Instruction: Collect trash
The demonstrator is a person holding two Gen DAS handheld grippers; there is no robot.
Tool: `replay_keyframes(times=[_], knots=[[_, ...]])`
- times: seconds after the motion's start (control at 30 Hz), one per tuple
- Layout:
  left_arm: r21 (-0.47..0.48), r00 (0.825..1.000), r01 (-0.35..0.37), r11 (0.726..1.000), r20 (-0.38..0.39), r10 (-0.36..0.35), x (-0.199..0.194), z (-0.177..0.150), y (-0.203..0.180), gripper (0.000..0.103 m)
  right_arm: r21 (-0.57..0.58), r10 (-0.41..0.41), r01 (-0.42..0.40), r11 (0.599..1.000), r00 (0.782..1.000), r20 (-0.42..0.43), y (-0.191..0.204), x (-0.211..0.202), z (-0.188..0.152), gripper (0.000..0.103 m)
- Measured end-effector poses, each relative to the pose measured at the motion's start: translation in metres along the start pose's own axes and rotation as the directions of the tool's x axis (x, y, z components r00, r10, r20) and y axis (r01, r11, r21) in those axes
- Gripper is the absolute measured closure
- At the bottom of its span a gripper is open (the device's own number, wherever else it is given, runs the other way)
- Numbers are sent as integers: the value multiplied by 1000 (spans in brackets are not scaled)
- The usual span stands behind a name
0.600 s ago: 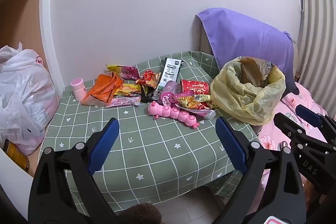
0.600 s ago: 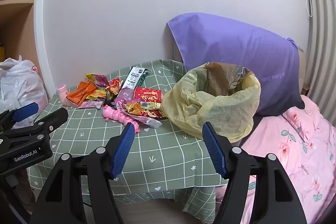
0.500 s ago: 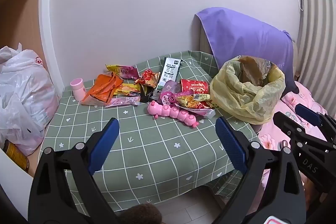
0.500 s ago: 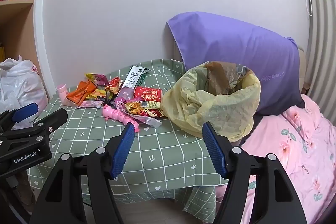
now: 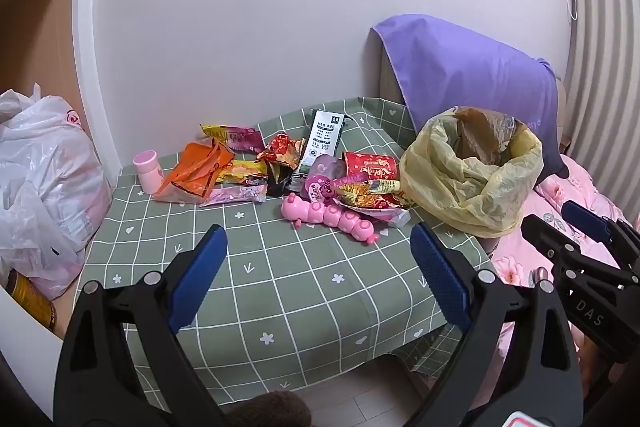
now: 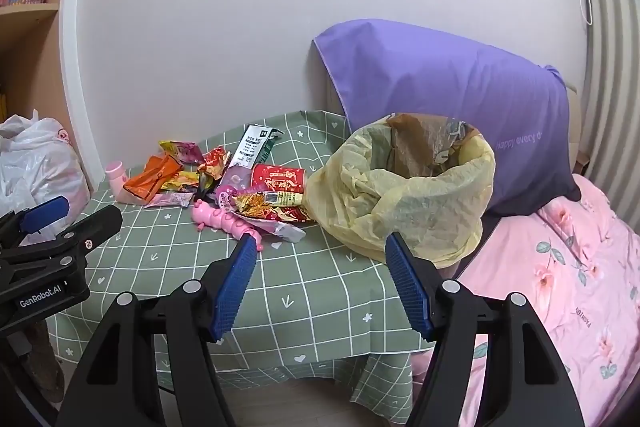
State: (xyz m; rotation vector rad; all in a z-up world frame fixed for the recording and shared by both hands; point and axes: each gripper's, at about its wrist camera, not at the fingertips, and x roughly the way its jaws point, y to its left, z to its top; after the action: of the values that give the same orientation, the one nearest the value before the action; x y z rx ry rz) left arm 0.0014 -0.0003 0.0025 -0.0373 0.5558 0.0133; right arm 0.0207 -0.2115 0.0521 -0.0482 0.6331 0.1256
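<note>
A pile of snack wrappers (image 5: 280,163) lies at the back of a table with a green checked cloth (image 5: 296,279); it also shows in the right wrist view (image 6: 224,175). An open yellow trash bag (image 5: 472,171) stands at the table's right end, also in the right wrist view (image 6: 404,187). A pink caterpillar toy (image 5: 332,217) lies in front of the wrappers. My left gripper (image 5: 320,267) is open and empty over the table's near part. My right gripper (image 6: 322,279) is open and empty, near the bag's front.
A pink cup (image 5: 147,171) stands at the table's back left. White plastic bags (image 5: 44,179) sit left of the table. A purple pillow (image 6: 448,107) leans behind the trash bag. A pink floral bed (image 6: 568,275) lies to the right. Wooden shelves (image 6: 24,11) stand at far left.
Both grippers have drifted very slightly; the scene sits almost the same. Both stay open and empty.
</note>
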Motion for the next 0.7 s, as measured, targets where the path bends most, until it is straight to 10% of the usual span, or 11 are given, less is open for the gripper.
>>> replay_keyframes(times=[0.7], knots=[[10, 1000, 20, 1000, -10, -20, 1, -4, -4, 15, 1, -5, 5, 1000, 1000, -7, 0, 1, 1, 40]])
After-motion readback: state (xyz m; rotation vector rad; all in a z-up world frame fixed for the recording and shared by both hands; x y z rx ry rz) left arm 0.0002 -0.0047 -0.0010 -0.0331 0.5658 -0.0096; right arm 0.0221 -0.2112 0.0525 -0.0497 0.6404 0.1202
